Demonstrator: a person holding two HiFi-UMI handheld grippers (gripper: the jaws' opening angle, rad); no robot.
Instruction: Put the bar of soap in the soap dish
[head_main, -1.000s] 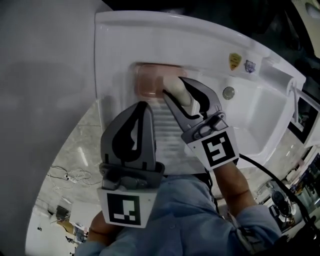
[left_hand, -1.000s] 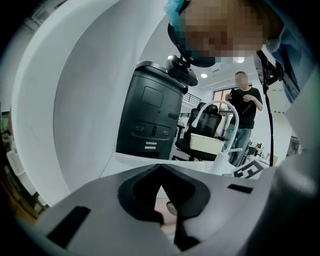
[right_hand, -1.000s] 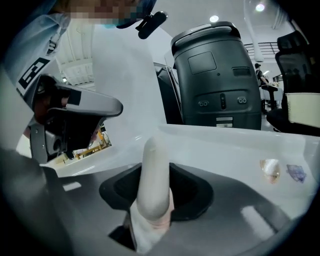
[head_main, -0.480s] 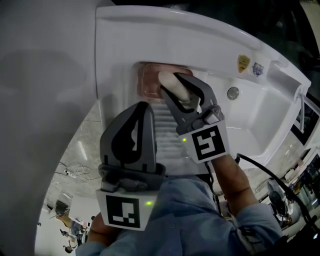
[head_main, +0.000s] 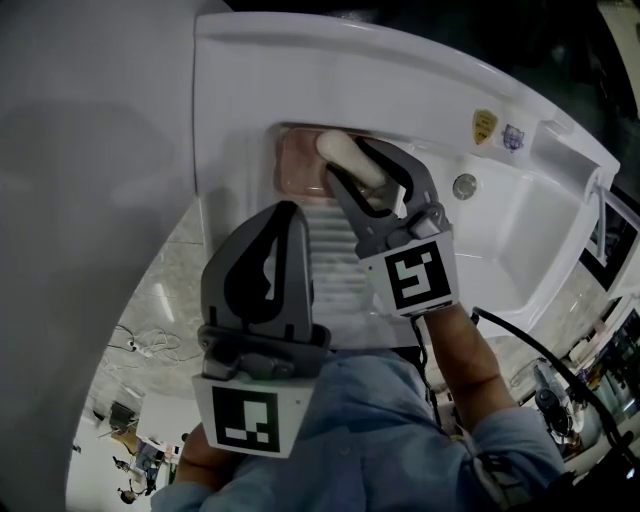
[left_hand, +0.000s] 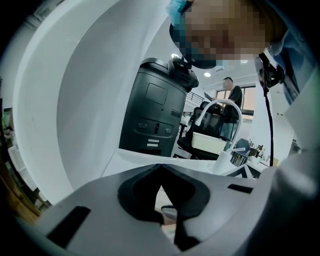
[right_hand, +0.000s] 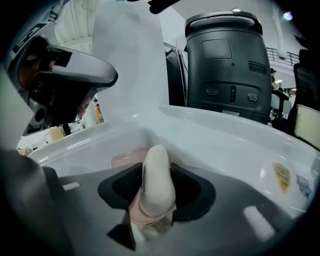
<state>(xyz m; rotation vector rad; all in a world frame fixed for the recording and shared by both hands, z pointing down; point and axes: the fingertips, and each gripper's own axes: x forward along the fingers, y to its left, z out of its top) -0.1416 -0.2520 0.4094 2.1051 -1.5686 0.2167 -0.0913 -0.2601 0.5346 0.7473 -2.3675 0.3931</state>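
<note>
**Setting:** white washbasin unit (head_main: 300, 70) against a grey wall, deep bowl on the right side, workshop clutter beyond.

**Ribbed slope** (head_main: 335, 270): moulded washboard running down from the dish recess; nothing on it.

**Left gripper** (head_main: 288, 210): parked over the slope's near edge, fingers together, nothing between them.

**Right gripper** (head_main: 348, 165): angled down into the recess, fingers opening with the bar between them.

**Soap dish** (head_main: 293, 165): pink, shallow, seated in the recess at the top of the slope.

**Bar of soap** (head_main: 337, 146): pale, rounded, standing tilted, lower end apparently in the dish.

**Handling note:** let the fingers spread fully before moving. Then draw straight back along their own line, so that neither pad drags the bar out. It should tip flat by itself.
</note>
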